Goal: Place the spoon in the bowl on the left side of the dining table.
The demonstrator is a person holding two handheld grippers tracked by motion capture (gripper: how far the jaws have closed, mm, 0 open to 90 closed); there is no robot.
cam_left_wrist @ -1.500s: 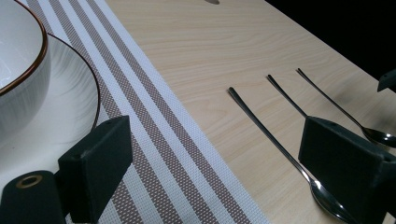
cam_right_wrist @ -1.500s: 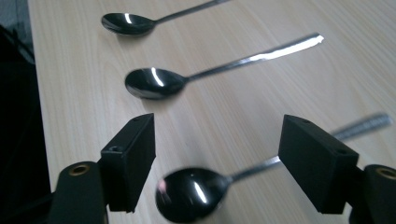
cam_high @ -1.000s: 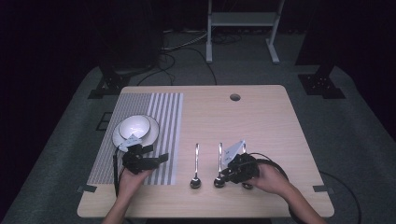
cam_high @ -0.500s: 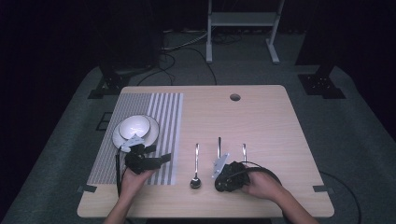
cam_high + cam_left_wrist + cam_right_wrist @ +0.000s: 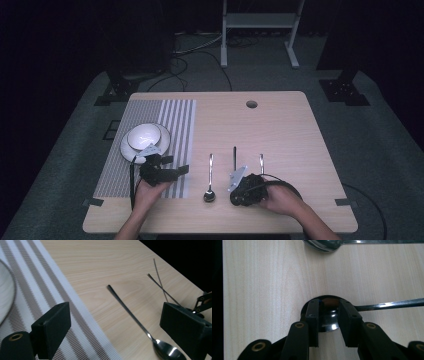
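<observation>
Straddling a dark spoon bowl with the right jaws; holding the left jaws spread wide over the mat edge.

Bracketing the black spoon (image 5: 329,315) with the right gripper (image 5: 245,192): jaws parted on either side of its bowl, not clamping, handle running off to the side in the right gripper view, bowl lying flat on the tabletop (image 5: 280,125). Lying just past those jaws, a silver spoon (image 5: 209,180), bowl toward the near edge. Hovering with the left gripper (image 5: 167,172), jaws gaping wide and gripping nothing, above the near right edge of the striped placemat (image 5: 150,112). Sitting farther back on that mat, a white bowl (image 5: 143,137) on a plate (image 5: 162,142). Resting beside the black spoon, on its right in the high view, a third slim utensil (image 5: 261,162), head hidden behind the right hand (image 5: 280,200).
</observation>
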